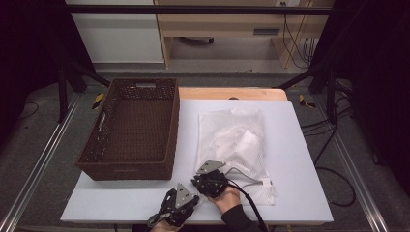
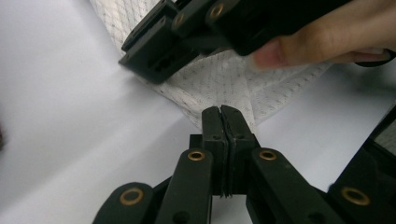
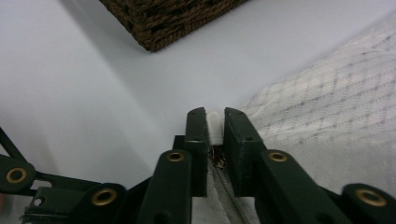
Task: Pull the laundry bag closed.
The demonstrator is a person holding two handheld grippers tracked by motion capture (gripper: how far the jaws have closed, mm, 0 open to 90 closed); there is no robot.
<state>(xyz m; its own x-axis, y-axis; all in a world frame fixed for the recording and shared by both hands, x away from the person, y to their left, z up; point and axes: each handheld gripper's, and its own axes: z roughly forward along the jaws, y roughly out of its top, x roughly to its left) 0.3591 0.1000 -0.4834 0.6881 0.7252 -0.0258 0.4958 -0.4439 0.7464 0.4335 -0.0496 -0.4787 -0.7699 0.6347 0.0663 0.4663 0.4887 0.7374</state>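
My left gripper [image 2: 221,110]: jaws pressed together at the mesh bag's [image 1: 232,135] near corner | my right gripper [image 3: 215,114]: pinching the bag's white zip end | basket [image 1: 130,128]: far left.

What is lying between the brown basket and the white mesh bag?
Nothing: in the high view, the stretch between the basket and the mesh bag is bare white table surface.

Wicker basket [image 1: 130,130] blocks table's left half; bare strip of table [image 1: 300,145] right of mesh bag [image 1: 237,140].
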